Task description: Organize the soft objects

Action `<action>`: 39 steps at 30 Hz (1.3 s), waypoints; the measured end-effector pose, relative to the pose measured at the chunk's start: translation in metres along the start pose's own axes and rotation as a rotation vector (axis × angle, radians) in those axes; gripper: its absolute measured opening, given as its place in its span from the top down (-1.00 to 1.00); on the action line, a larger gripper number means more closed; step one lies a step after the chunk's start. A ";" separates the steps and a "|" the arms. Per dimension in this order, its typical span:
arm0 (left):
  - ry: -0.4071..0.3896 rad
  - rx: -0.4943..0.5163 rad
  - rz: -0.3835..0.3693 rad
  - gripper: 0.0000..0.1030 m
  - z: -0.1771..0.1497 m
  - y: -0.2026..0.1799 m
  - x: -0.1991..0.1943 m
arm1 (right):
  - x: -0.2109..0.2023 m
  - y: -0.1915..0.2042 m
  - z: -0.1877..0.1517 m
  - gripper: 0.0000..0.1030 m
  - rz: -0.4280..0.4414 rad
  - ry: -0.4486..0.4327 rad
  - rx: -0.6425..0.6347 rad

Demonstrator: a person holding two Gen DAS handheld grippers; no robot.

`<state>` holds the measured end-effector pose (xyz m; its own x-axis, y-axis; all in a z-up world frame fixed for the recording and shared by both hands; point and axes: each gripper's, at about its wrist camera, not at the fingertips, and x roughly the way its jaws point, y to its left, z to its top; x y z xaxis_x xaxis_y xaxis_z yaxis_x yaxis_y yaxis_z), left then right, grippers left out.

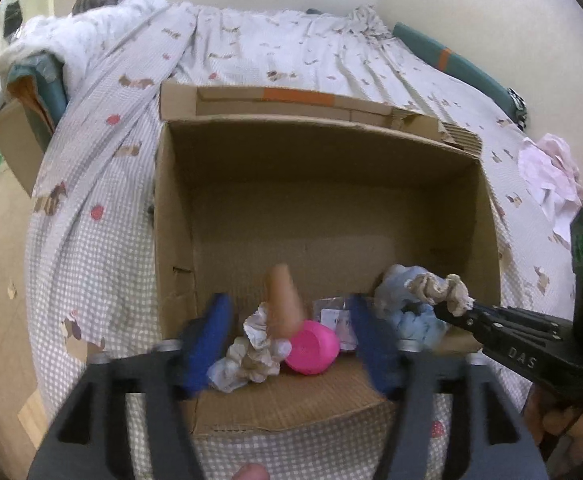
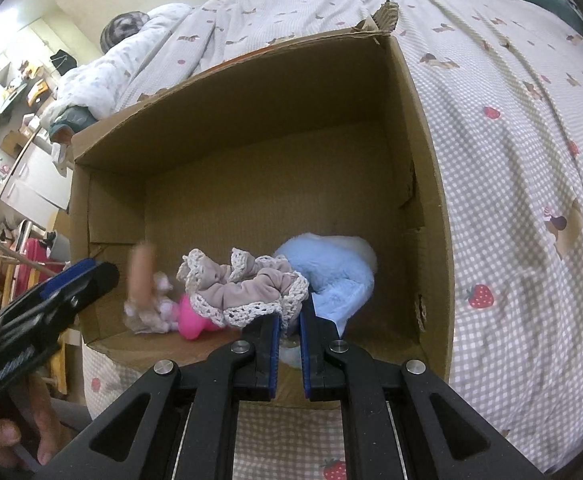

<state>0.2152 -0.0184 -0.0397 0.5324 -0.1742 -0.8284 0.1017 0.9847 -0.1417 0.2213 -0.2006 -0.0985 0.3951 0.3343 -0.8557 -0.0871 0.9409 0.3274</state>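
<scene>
An open cardboard box [image 1: 323, 136] lies on the bed. In its near end are a white-and-beige scrunchie [image 1: 251, 352], a pink round toy [image 1: 311, 346], a tan cone-shaped toy [image 1: 281, 300] that looks blurred, and a light blue plush cloth [image 2: 331, 276]. My left gripper [image 1: 289, 304] hangs open over the near rim, its blue pads either side of these toys and touching none. My right gripper [image 2: 291, 316] is shut on a beige lace-edged scrunchie [image 2: 243, 288] and holds it above the blue cloth. The left wrist view shows that scrunchie [image 1: 439, 288] at the right gripper's tip.
The checked sheet [image 2: 511, 160] with strawberry and dog prints surrounds the box. A crumpled pink-white cloth [image 1: 551, 176] lies on the bed to the right. A teal bolster [image 1: 459, 64] runs along the wall. A duvet [image 1: 71, 36] is piled far left. Room furniture stands beyond the bed's left edge.
</scene>
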 end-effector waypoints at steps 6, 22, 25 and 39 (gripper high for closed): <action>-0.024 0.010 0.035 -0.62 0.002 -0.003 -0.006 | -0.001 0.000 0.000 0.80 0.007 -0.004 0.003; -0.157 -0.060 0.100 -0.65 0.007 0.014 -0.037 | -0.043 -0.009 0.007 -0.58 0.079 -0.207 0.053; -0.169 -0.069 0.106 -0.65 0.004 0.016 -0.043 | -0.055 -0.011 0.008 -0.66 0.099 -0.255 0.073; -0.266 -0.073 0.199 -0.65 -0.006 0.024 -0.095 | -0.093 -0.001 -0.005 -0.99 0.080 -0.363 0.056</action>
<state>0.1617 0.0223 0.0319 0.7375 0.0345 -0.6745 -0.0815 0.9959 -0.0381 0.1804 -0.2324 -0.0215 0.6883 0.3562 -0.6320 -0.0850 0.9048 0.4173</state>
